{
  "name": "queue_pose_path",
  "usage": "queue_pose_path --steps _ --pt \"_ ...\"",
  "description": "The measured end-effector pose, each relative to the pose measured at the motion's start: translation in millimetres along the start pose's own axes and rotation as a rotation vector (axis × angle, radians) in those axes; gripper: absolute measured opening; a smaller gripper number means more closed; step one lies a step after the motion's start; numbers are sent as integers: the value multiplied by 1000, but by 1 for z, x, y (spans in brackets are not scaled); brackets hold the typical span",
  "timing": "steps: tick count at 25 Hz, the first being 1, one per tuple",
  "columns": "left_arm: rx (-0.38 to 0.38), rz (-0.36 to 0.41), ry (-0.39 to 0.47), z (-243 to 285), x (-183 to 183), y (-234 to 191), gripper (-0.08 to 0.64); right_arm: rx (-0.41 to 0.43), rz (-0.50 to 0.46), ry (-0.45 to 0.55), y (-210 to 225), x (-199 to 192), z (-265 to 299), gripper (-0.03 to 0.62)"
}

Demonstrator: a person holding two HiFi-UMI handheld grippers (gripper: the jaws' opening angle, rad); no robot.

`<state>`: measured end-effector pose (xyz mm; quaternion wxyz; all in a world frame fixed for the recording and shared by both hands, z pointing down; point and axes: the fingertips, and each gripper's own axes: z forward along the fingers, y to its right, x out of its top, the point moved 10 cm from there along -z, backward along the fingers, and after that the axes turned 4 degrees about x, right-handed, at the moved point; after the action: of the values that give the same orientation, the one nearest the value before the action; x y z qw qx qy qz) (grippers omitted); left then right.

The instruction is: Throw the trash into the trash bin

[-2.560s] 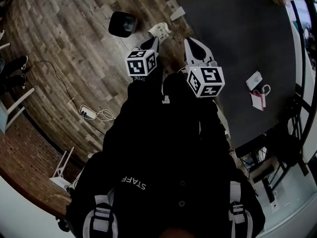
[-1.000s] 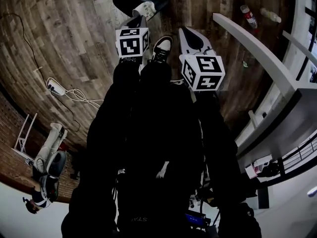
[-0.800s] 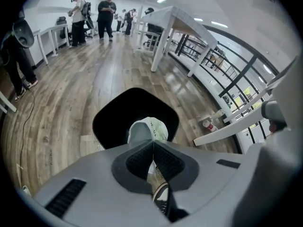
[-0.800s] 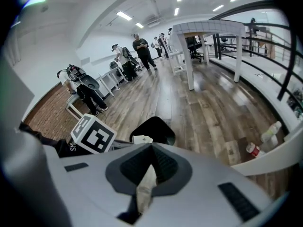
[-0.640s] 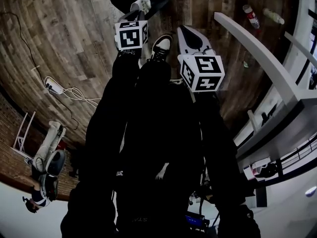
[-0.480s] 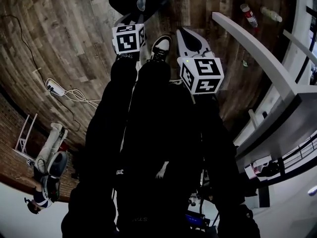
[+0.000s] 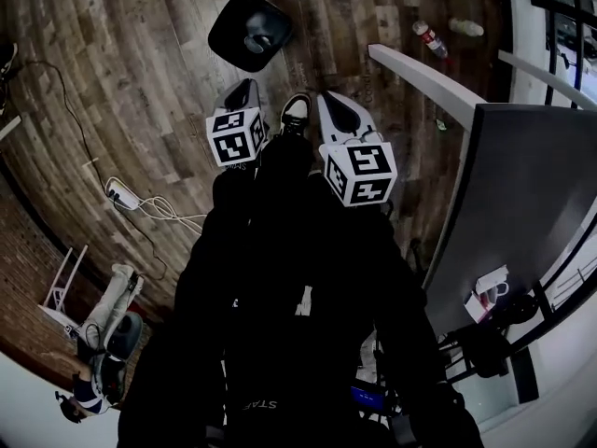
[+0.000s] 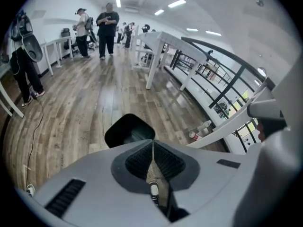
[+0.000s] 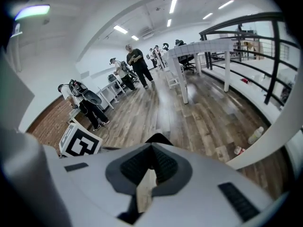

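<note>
The left tool (image 8: 152, 145) is seen with its jaws pressed together. They have just been closing, and nothing is caught between them. The right tool (image 9: 151, 150) is likewise clenched and empty, only bare floor showing past its tips. Both tools are held side by side in front of the person's dark clothing and angled downward. One shoe (image 7: 295, 115) is visible between them.

Just beyond the left tool's tips stands the trash bin (image 7: 224, 26), a black, open-topped container on the floor. A pale lump (image 7: 258, 41) can be made out inside its opening and is judged to be the trash, though its shape is too small to be told. On that reading, the throw is done and neither tool has anything left to carry. Two bottles (image 7: 427, 37) are seen lying on the floor well to the right of the bin. Whether they are meant to be thrown away too cannot be told.

The floor (image 7: 121, 73) is laid in grey-brown wooden planks. A power strip with a coiled white cable (image 7: 119, 194) lies well to the left of the bin, nearer the person. A dark worktop (image 7: 532, 194) is seen far to the right of the bin, with a small pale item at its near edge. Beyond the bin, a bright white room is shown, with strip lights, white desks, a black railing and several standing people (image 8: 108, 27).
</note>
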<state>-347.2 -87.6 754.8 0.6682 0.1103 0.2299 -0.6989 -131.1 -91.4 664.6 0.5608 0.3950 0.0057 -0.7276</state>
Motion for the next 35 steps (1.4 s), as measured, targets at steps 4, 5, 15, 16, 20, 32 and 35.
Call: queue_pose_path --steps 4,5,15,16,20,32,35 --pt "-53 4 41 -70 22 30 3 7 22 54 -31 24 -58 15" --pt "-65 7 52 -87 29 38 3 8 29 71 -38 30 -72 15" --pt "-195 113 132 -224 80 134 2 -36 42 225 -67 78 -213 15" --pt "-212 124 133 -236 82 144 2 -42 44 242 -69 80 -228 15" --pt "-295 195 153 -278 88 190 2 -77 53 316 -72 85 -288 15" --pt "-518 365 240 -373 91 325 2 -226 77 509 -67 70 -448 15" --pt "-589 436 256 -391 87 363 2 -290 88 564 -63 60 -487 15"
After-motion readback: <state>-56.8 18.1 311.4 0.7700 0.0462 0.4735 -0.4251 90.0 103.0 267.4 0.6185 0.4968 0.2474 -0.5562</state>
